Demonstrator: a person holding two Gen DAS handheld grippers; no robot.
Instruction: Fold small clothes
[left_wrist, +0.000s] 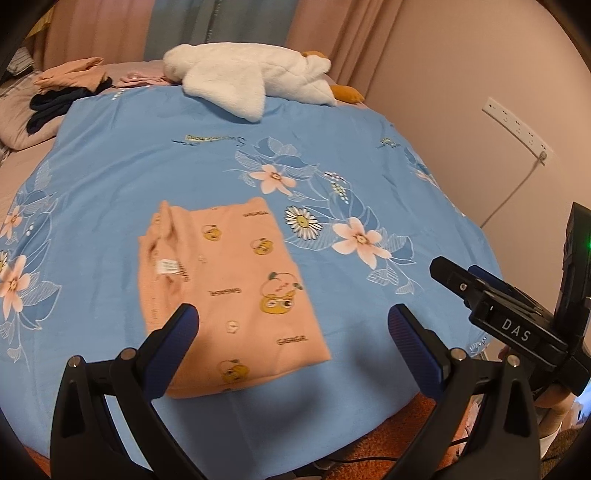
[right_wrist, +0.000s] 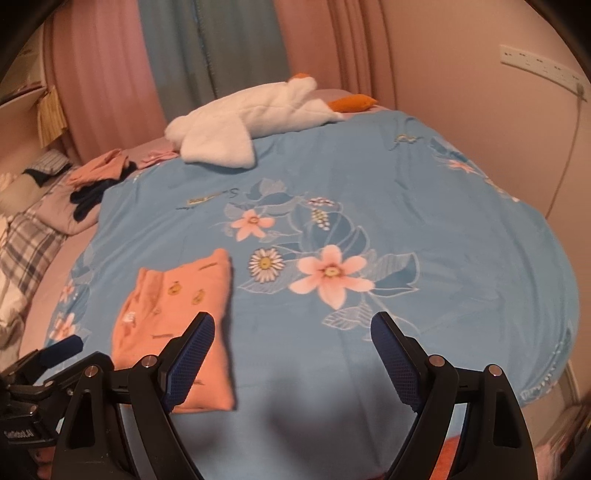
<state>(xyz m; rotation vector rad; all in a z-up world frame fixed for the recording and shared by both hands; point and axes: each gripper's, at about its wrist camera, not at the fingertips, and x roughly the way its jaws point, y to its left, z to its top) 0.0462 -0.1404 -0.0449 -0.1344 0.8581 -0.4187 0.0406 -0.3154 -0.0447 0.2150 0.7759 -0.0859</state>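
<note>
A small peach garment with yellow cartoon prints (left_wrist: 229, 291) lies folded into a rectangle on the blue flowered sheet (left_wrist: 332, 155). It also shows in the right wrist view (right_wrist: 177, 325), left of centre. My left gripper (left_wrist: 291, 328) is open and empty, raised above the garment's near right part. My right gripper (right_wrist: 291, 336) is open and empty, to the right of the garment above bare sheet (right_wrist: 406, 192). The right gripper also shows at the right edge of the left wrist view (left_wrist: 502, 306).
A white plush goose (left_wrist: 251, 74) lies at the far end of the bed. A pile of peach and dark clothes (left_wrist: 66, 85) sits at the far left by pillows. A wall with a power strip (left_wrist: 517, 125) runs along the right. The bed's near edge drops to an orange rug (left_wrist: 369, 443).
</note>
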